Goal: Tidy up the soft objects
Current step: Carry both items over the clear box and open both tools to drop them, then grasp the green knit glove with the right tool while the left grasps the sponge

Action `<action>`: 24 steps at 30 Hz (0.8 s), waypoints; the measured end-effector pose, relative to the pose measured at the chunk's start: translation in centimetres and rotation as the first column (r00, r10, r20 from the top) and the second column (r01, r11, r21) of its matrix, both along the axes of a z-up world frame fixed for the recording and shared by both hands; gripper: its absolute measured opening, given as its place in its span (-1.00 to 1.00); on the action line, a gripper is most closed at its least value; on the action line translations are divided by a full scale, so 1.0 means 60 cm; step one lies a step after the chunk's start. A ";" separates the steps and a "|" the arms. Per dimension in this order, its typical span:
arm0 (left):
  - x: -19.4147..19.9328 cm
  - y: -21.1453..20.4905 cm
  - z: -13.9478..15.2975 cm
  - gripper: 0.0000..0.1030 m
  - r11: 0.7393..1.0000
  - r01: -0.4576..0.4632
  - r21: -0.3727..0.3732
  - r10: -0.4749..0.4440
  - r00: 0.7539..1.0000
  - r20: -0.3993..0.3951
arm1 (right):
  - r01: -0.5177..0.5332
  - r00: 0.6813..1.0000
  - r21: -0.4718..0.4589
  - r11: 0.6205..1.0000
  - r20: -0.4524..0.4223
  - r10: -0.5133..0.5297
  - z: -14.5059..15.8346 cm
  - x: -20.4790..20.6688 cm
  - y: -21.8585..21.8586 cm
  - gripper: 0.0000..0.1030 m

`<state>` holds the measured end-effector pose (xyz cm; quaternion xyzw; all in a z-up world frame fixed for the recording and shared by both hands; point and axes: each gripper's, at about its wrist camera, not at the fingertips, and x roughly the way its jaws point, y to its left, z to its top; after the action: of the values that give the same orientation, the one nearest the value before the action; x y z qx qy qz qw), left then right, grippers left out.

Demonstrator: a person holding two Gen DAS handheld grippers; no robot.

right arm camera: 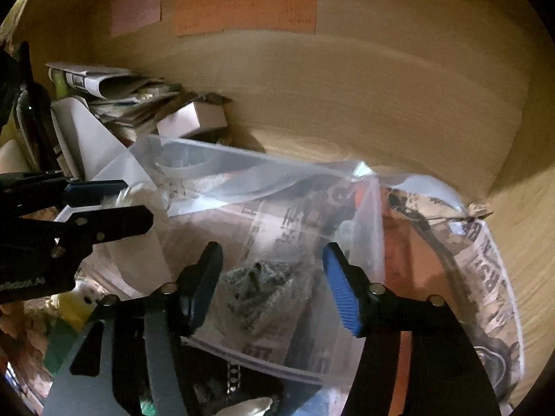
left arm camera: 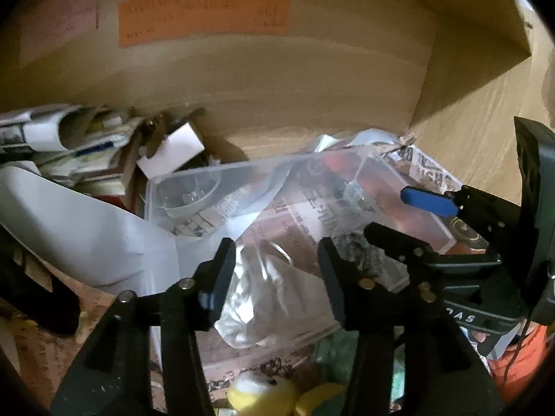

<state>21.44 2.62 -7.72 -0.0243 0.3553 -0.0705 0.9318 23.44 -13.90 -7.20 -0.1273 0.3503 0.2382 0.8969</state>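
between the pads of the right tool [right arm camera: 274,284], which stand well apart and grip nothing, a dark grey fuzzy lump [right arm camera: 258,279] shows through the wall of a clear plastic box [right arm camera: 367,208]; whether it lies loose or wrapped in film i cannot tell. the left tool [left arm camera: 277,270] is spread just as wide, also empty, and frames a crumpled clear plastic bag [left arm camera: 274,298] that seems to lie inside the same box. each tool shows in the other's view, so they hang near each other over the box, the left one toward its left side.

outward from there, the box sits on printed newspaper [right arm camera: 485,253] spread over the wooden table [right arm camera: 520,242], close under a wooden back panel with coloured paper notes [right arm camera: 242,10]. to the left are a stack of papers [left arm camera: 62,138] and a small white box [left arm camera: 173,152]. a yellow and white plush toy [left arm camera: 260,393] and something green lie on the near side of the box, outside it.

judging by this, the step in hand is the approach to a pick: nothing is held yet. the next move calls for one tool to lower over the box rim onto the soft thing and close gently, since film and fuzz will crumple and slip.
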 end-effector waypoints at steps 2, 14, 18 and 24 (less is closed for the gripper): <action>-0.017 0.003 0.017 0.22 1.000 -0.009 -0.001 0.009 0.999 0.031 | 0.001 1.000 0.014 1.000 0.017 -0.001 0.014 -0.007 -0.006 0.16; -0.135 0.005 0.072 0.93 0.998 -0.063 0.028 0.056 0.979 0.198 | -0.017 0.985 0.122 0.992 0.170 -0.004 0.102 -0.105 -0.046 0.59; -0.162 0.001 0.057 0.95 0.997 -0.071 0.026 0.065 0.980 0.188 | -0.029 0.983 0.145 0.989 0.184 0.002 0.105 -0.138 -0.053 0.59; -0.185 0.000 0.010 0.95 0.997 -0.071 -0.003 0.071 0.991 0.112 | -0.031 0.990 0.166 0.986 0.138 0.008 0.078 -0.171 -0.053 0.59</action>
<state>10.35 2.60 -7.10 -0.0325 0.3014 -0.0382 0.9522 13.19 -17.10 -2.54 -0.0707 0.2654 0.2664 0.9239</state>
